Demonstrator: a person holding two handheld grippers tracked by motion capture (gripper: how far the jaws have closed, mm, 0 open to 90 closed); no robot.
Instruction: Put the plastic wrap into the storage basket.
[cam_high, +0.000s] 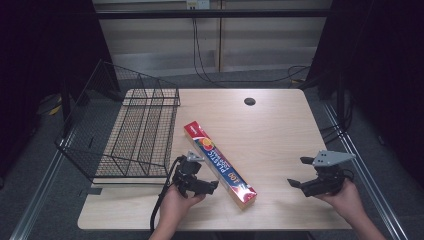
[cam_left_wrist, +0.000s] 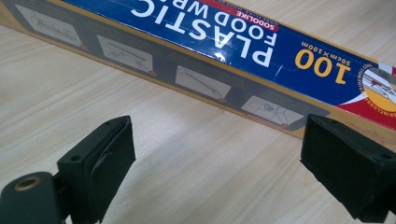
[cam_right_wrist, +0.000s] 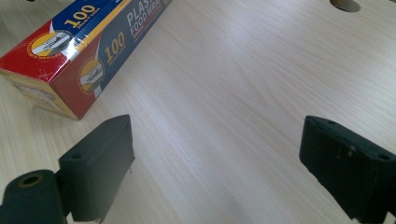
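1. Nearest the camera, two hands are seen at the near edge of the table (cam_high: 280, 130), each holding a gripper. The left gripper (cam_high: 212, 186) is held just beside the box of plastic food wrap (cam_high: 219, 165); its jaws stand open with nothing between them, and the box is not touched.
2. The right gripper (cam_high: 299, 172) is held well apart from the box, on the bare right part of the table, its jaws likewise open and empty.
3. The box lies flat and diagonal near the middle of the table, one end towards the near edge, the other towards the wire basket (cam_high: 127, 125).
4. The work is judged to be at its start: a grasp of the box by the left gripper appears to be prepared, but nothing has been lifted or gripped yet. Where the box is meant to go cannot be told; the basket seems a likely place.
5. The wire basket stands on the far left part of the table, overhanging its left edge. Nothing is seen inside it.
6. A round hole (cam_high: 249, 101) is seen near the far edge.
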